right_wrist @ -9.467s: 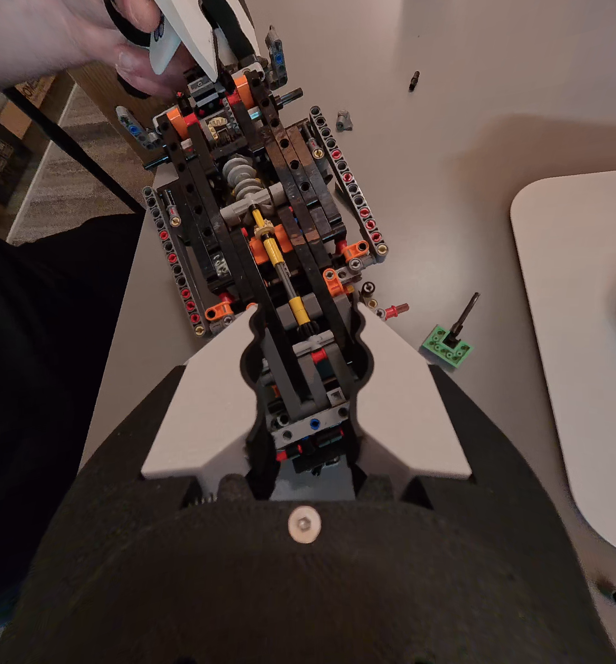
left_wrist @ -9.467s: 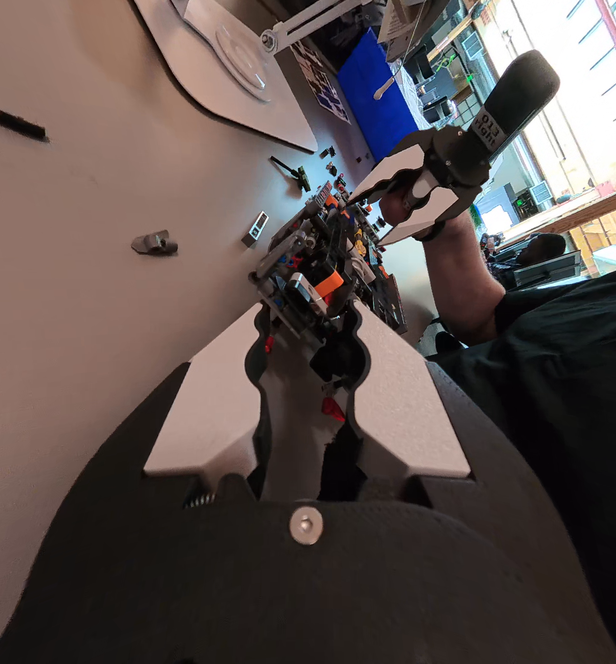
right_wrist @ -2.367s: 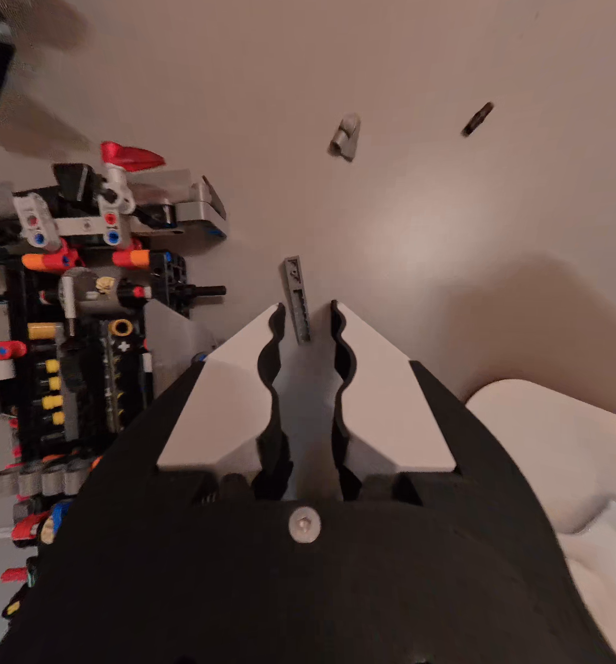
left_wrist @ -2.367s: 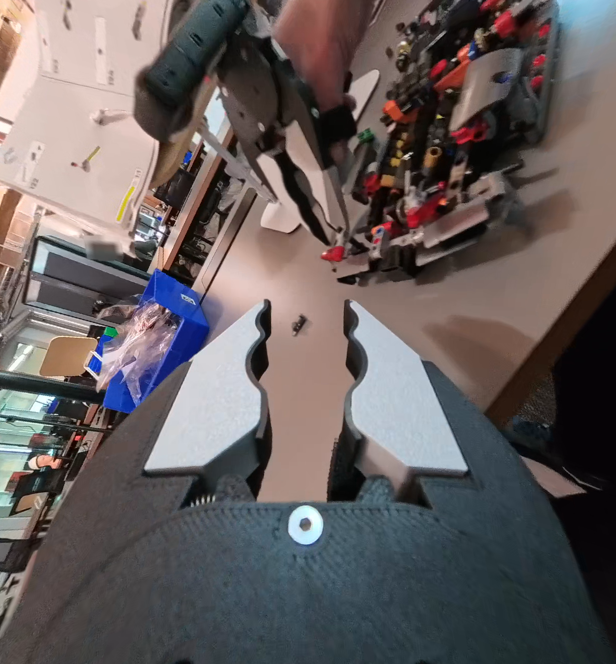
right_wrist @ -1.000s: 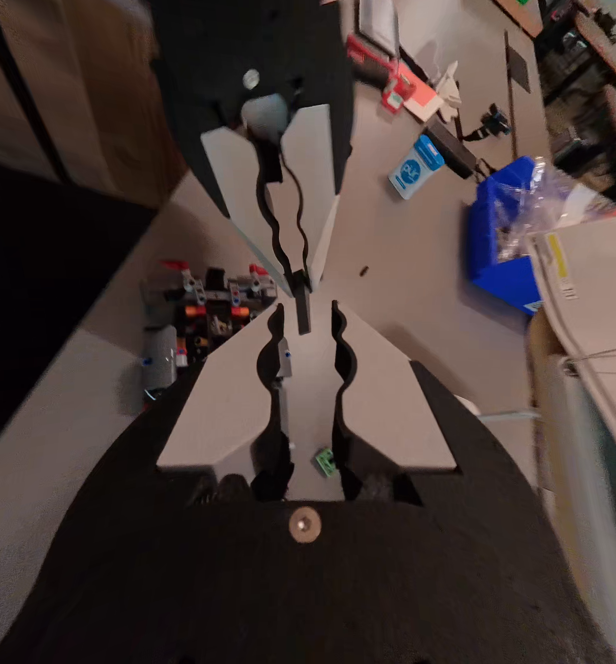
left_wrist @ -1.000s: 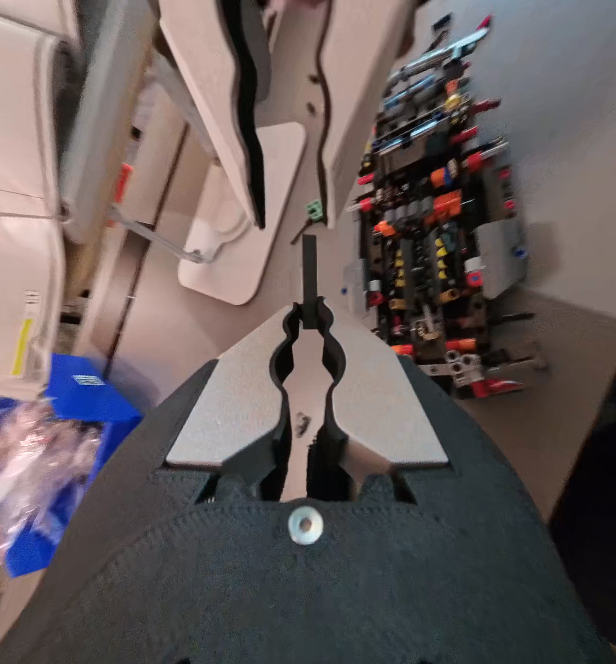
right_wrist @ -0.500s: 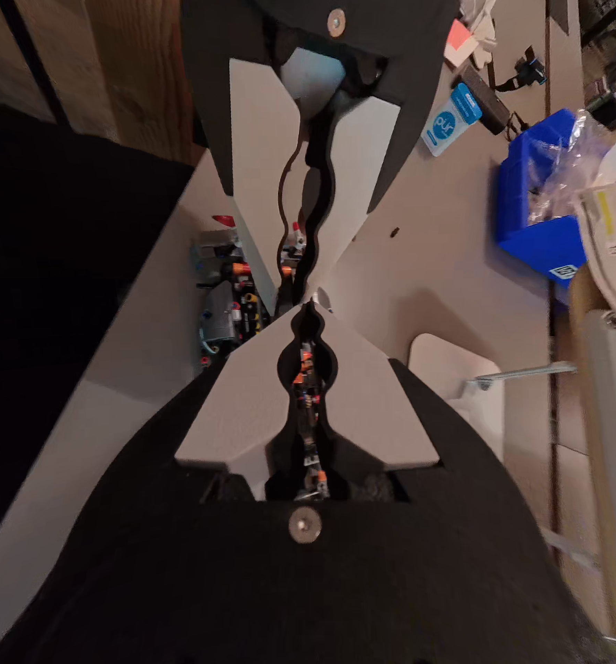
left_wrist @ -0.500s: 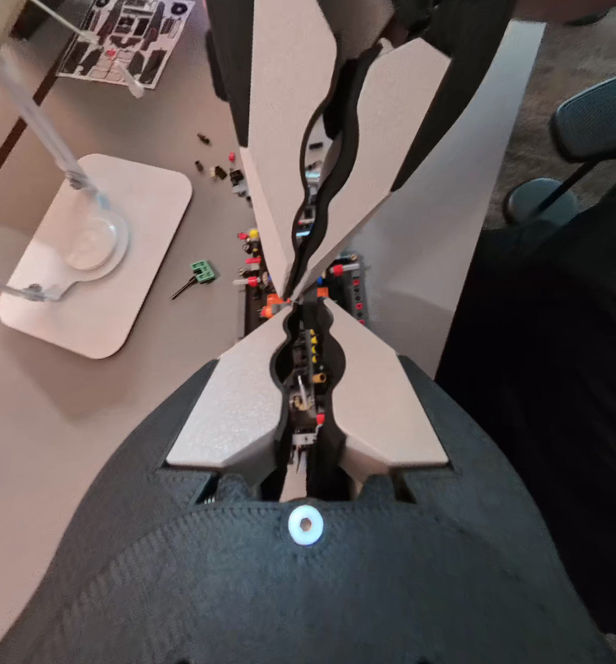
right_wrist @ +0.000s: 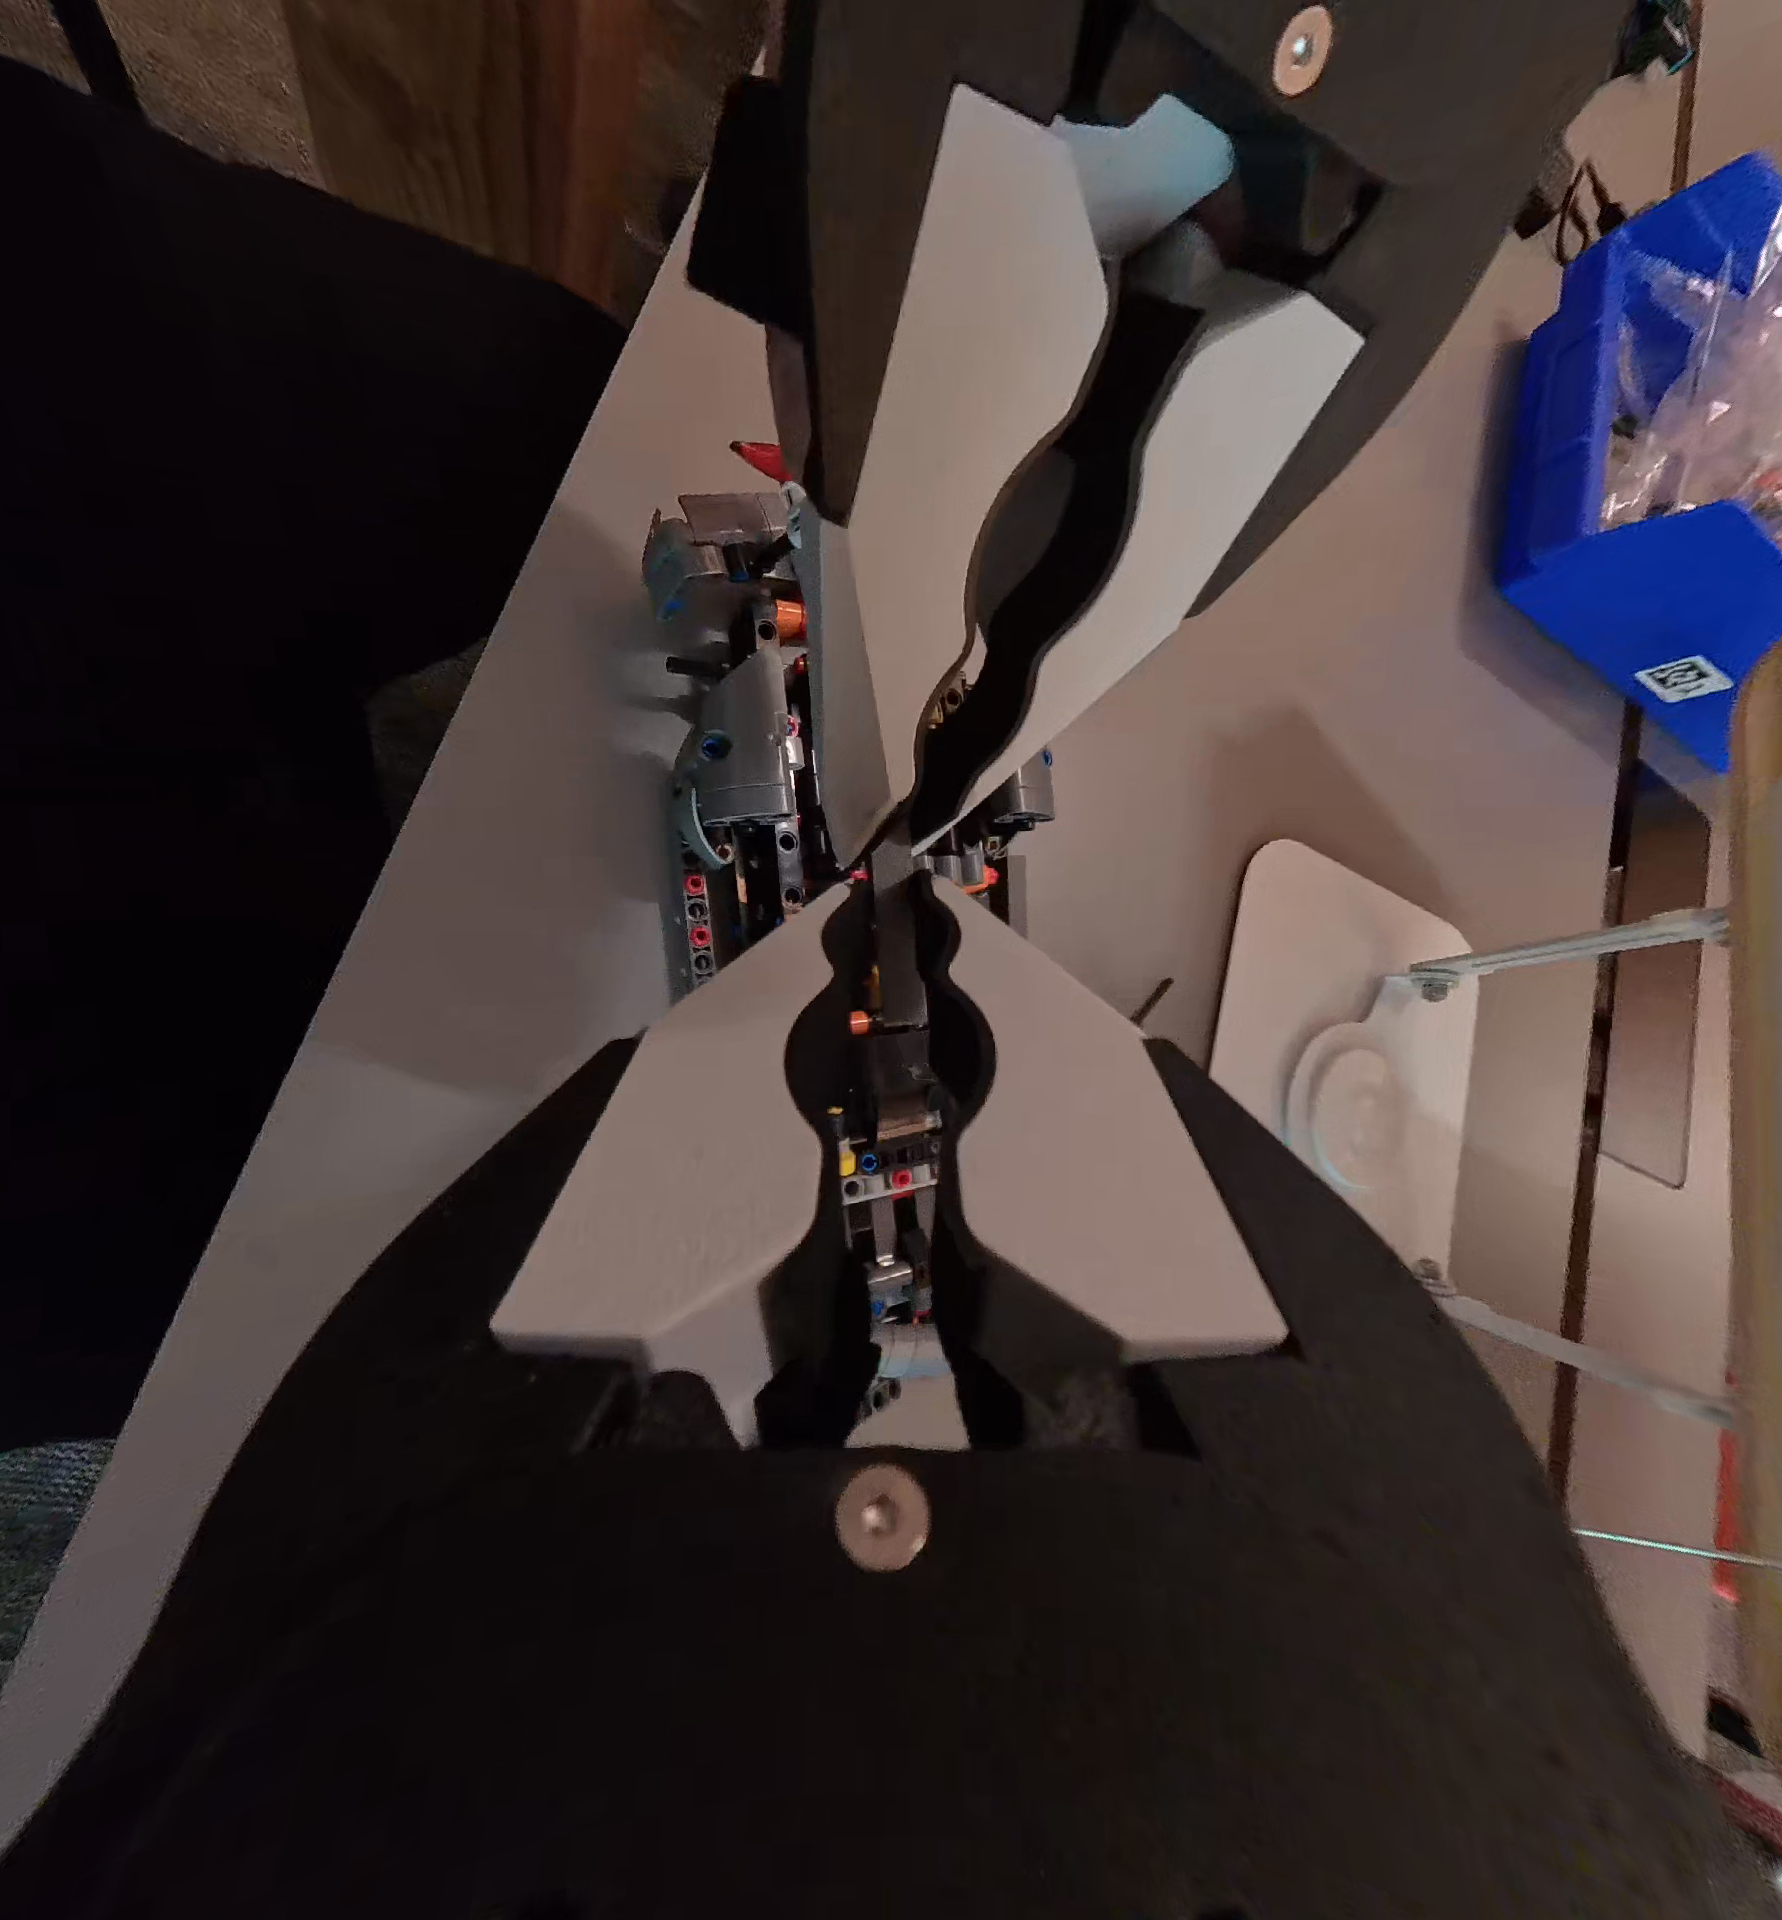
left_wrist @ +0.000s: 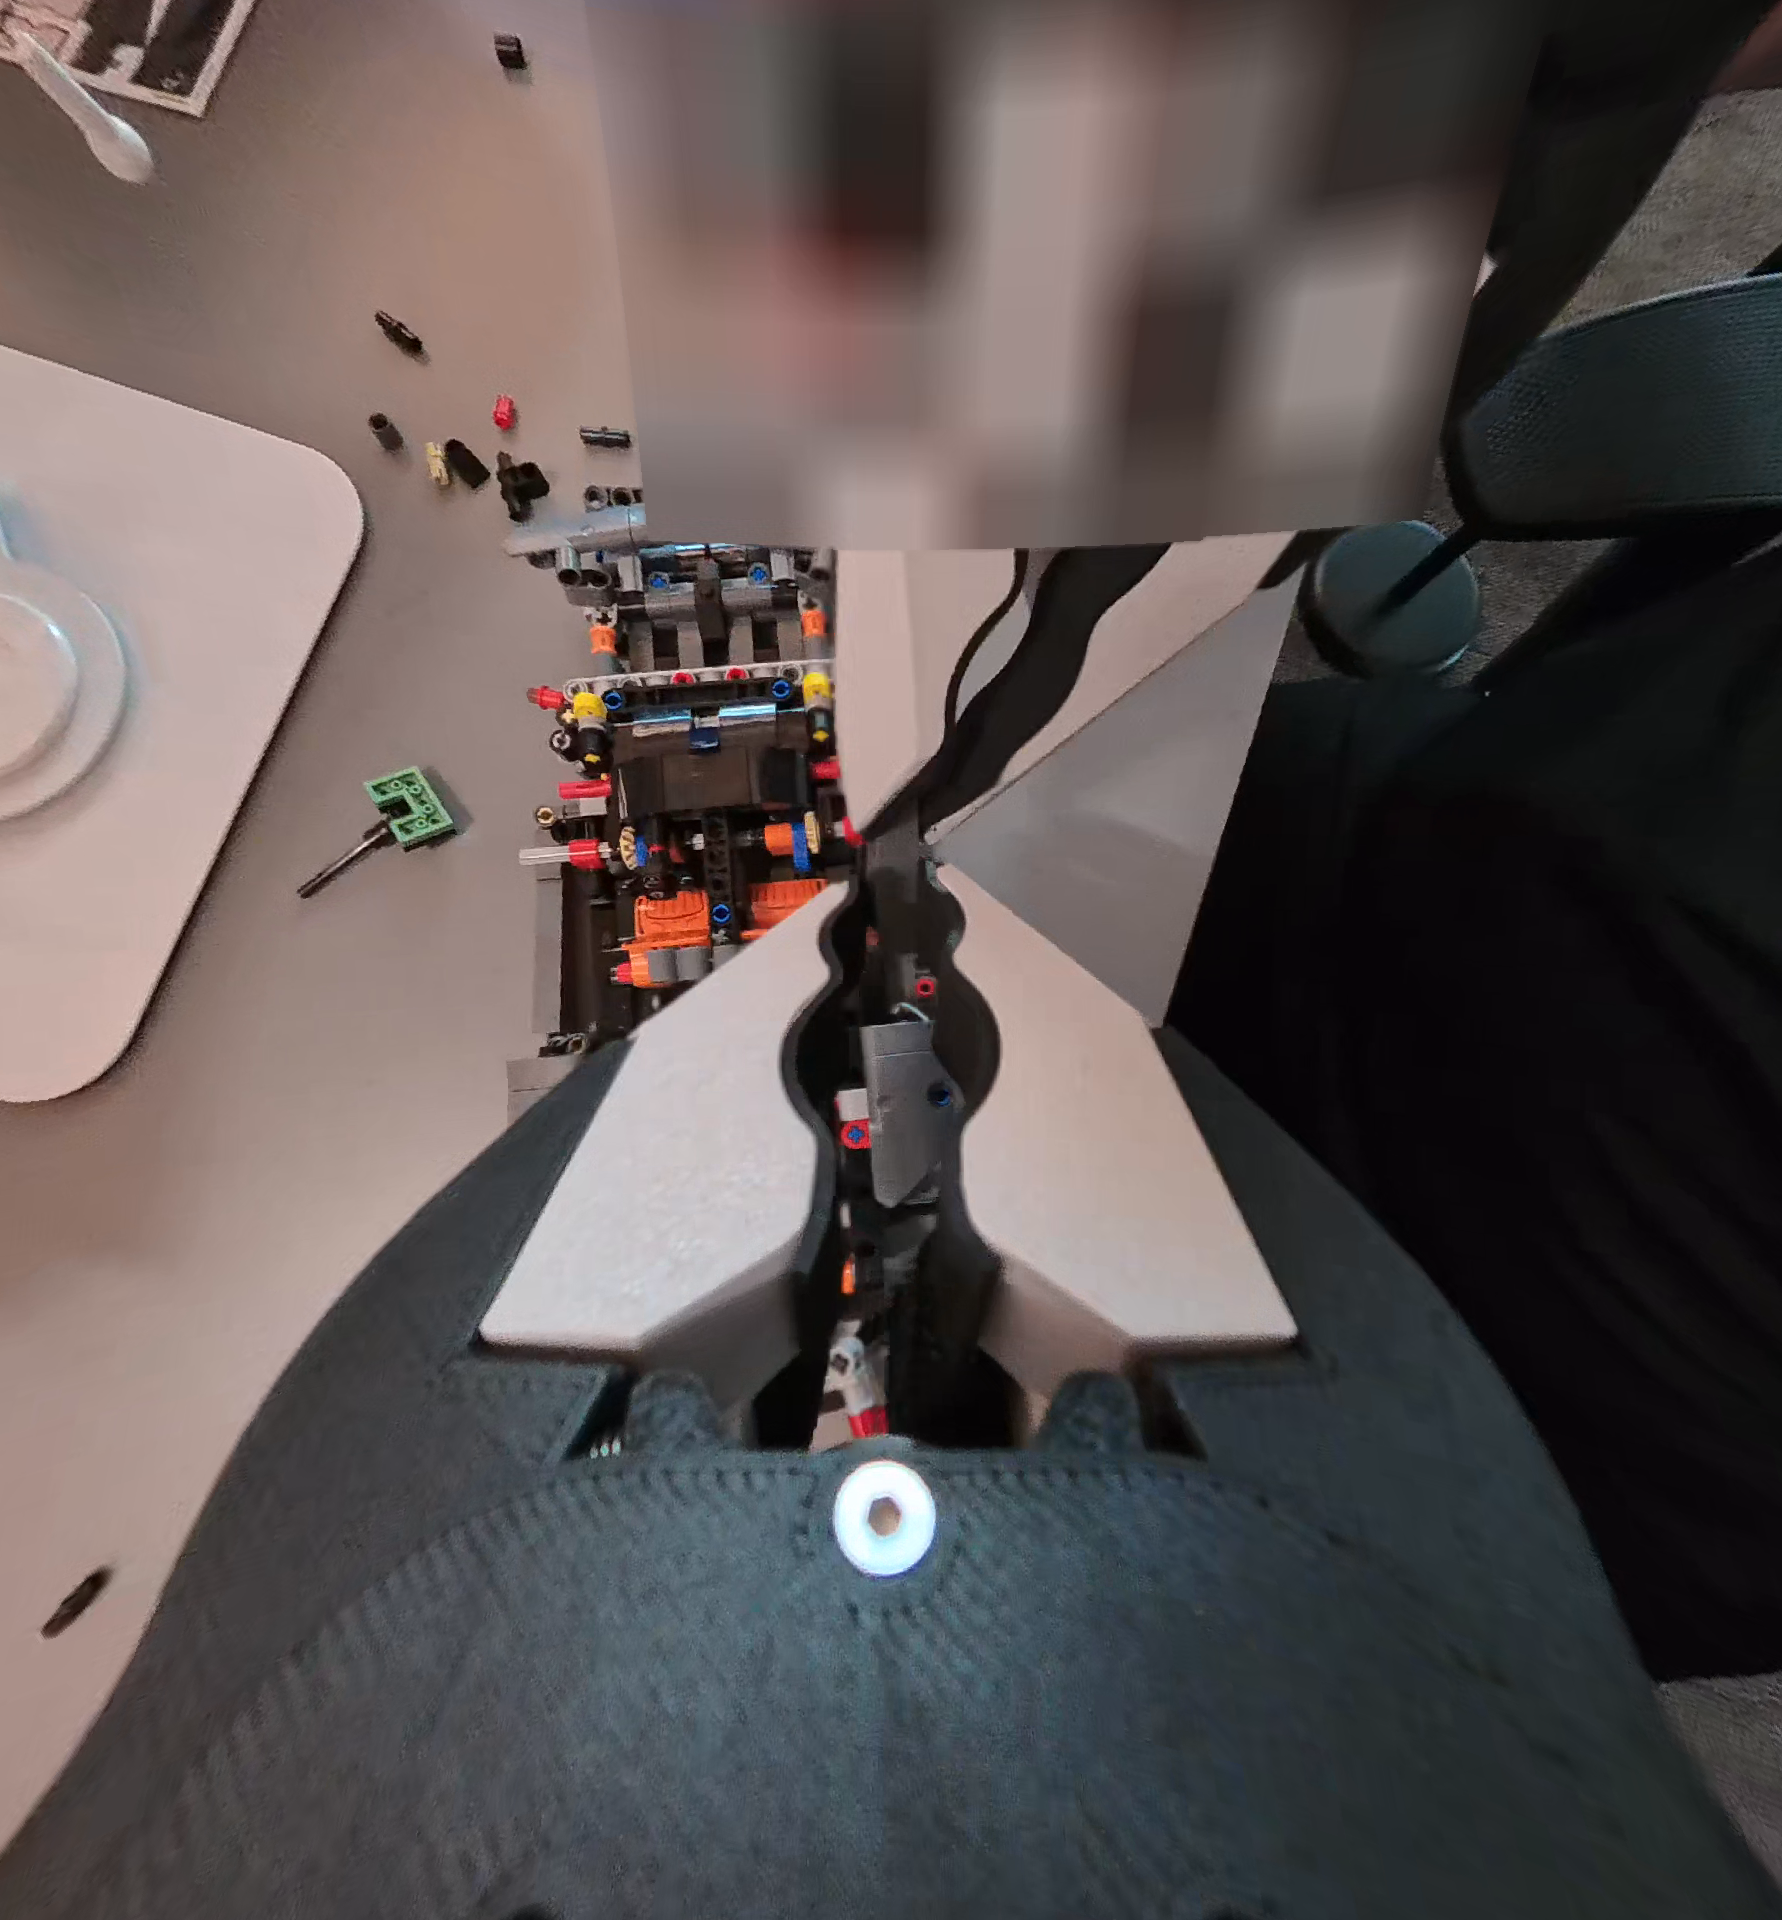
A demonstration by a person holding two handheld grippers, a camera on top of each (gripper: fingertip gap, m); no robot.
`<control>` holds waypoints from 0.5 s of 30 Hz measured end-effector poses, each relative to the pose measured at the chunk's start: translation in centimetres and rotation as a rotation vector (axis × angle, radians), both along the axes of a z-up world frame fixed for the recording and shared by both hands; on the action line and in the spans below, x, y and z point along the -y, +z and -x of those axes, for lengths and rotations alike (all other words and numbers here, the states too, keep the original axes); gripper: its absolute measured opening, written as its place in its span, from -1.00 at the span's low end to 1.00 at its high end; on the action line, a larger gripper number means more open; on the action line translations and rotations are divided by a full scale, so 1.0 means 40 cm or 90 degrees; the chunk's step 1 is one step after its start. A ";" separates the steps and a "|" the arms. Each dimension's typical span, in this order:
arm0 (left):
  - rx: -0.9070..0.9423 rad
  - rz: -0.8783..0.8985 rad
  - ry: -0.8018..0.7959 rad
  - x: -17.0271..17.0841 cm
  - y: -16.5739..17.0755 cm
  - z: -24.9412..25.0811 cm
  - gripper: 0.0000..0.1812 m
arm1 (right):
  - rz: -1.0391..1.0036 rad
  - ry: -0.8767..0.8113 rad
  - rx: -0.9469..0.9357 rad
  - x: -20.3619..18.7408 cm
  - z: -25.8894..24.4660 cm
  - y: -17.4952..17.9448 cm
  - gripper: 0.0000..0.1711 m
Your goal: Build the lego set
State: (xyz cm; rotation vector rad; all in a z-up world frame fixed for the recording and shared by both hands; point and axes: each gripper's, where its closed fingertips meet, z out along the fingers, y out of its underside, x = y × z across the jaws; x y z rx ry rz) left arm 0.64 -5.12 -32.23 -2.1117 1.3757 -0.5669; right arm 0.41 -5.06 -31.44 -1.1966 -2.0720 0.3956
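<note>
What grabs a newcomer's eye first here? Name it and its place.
The two grippers meeting tip to tip in mid-frame: the left gripper and right gripper both pinch one small dark piece above the table. Beneath them lies the colourful lego model, with a green brick to its left beside a white base.
</note>
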 end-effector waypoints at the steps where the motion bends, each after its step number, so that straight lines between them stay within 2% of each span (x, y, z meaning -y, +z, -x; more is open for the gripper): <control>1: 0.001 -0.002 0.004 0.000 -0.003 -0.002 -0.92 | 0.017 -0.006 0.000 0.000 -0.003 -0.003 -0.95; 4: 0.005 -0.010 0.003 0.019 -0.012 -0.016 -0.92 | 0.114 0.004 -0.011 0.021 -0.014 -0.016 -0.94; 7: -0.016 -0.072 0.035 0.018 -0.026 0.003 -0.71 | 0.183 0.014 -0.010 0.033 -0.029 -0.048 -0.95; 9: -0.013 -0.112 0.054 0.033 -0.028 0.015 -0.74 | 0.203 0.020 0.002 0.042 -0.036 -0.077 -0.95; 11: -0.058 -0.185 0.080 0.035 -0.043 0.046 -0.82 | 0.205 0.019 0.021 0.046 -0.039 -0.115 -0.94; 15: -0.101 -0.229 0.098 0.059 -0.078 0.073 -0.80 | 0.196 0.024 0.045 0.053 -0.034 -0.177 -0.94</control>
